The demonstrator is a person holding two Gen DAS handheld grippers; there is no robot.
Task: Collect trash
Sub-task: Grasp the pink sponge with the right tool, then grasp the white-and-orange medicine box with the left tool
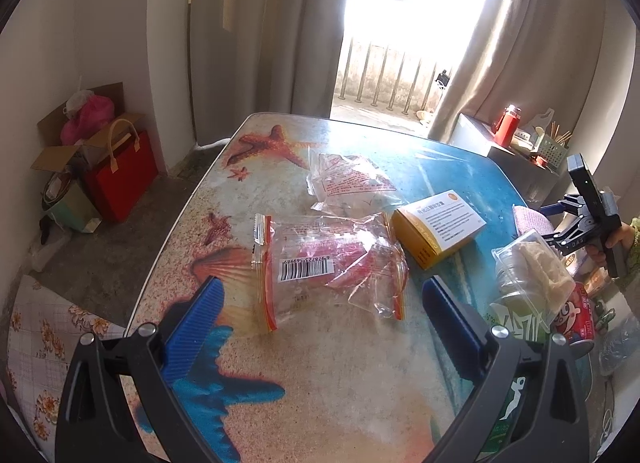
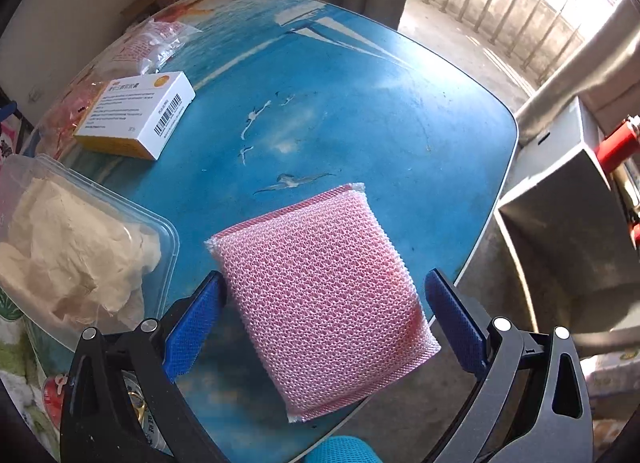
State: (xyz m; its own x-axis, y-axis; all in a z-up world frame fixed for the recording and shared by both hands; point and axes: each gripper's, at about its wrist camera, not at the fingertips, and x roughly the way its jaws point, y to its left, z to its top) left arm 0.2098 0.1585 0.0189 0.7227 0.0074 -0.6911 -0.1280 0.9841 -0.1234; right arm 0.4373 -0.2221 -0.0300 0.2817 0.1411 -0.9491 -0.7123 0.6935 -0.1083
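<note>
A clear wrapper with a barcode label and red print [image 1: 320, 267] lies on the sea-printed table [image 1: 320, 375], just ahead of my left gripper [image 1: 324, 319], which is open and empty. Behind it are a second clear wrapper [image 1: 348, 179] and a yellow-and-white box [image 1: 438, 227]. A clear container with crumpled paper [image 1: 532, 267] stands to the right. My right gripper [image 2: 323, 275] is open, its blue fingers on either side of a pink mesh sponge [image 2: 320, 327] lying at the table's near edge. The box [image 2: 136, 119] and paper container [image 2: 76, 247] sit to its left.
A red can [image 1: 580, 315] and green packaging [image 1: 516, 319] stand at the table's right edge. A grey cabinet [image 2: 560, 223] with a red bottle [image 2: 616, 147] is beyond the table. A red bag [image 1: 124, 179] and cardboard boxes [image 1: 60, 155] sit on the floor at left.
</note>
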